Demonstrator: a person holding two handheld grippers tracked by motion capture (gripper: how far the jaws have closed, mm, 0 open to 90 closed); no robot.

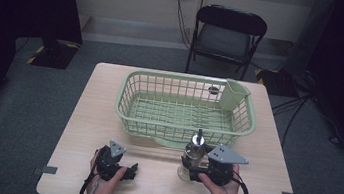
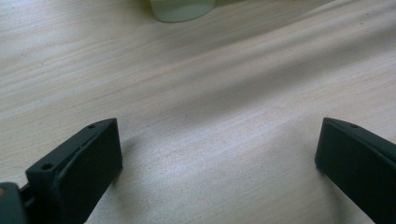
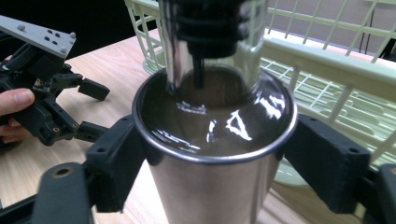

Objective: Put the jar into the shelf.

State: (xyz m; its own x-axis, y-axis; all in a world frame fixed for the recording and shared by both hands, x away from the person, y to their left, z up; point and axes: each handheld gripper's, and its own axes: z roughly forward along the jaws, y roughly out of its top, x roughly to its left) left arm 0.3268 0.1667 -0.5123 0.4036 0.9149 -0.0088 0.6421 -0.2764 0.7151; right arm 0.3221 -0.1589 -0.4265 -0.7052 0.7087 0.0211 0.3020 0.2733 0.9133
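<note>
My right tongs (image 3: 212, 154) clasp the upright steel cup (image 3: 215, 140) by its rim on the bench (image 1: 157, 191), just before the green basket (image 1: 133, 92), while my left tongs (image 1: 131, 170) rest released beside it.

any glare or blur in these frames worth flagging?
Right gripper view: bright glare streaks on the glass bottle above the steel base; the bottle's top is cut off and soft, and the right gripper jaws are pressed on the base. Left gripper view: sharp wood grain on the table, soft shadows by the open left gripper. High view: dim, dark room edges, the basket evenly lit.
</note>
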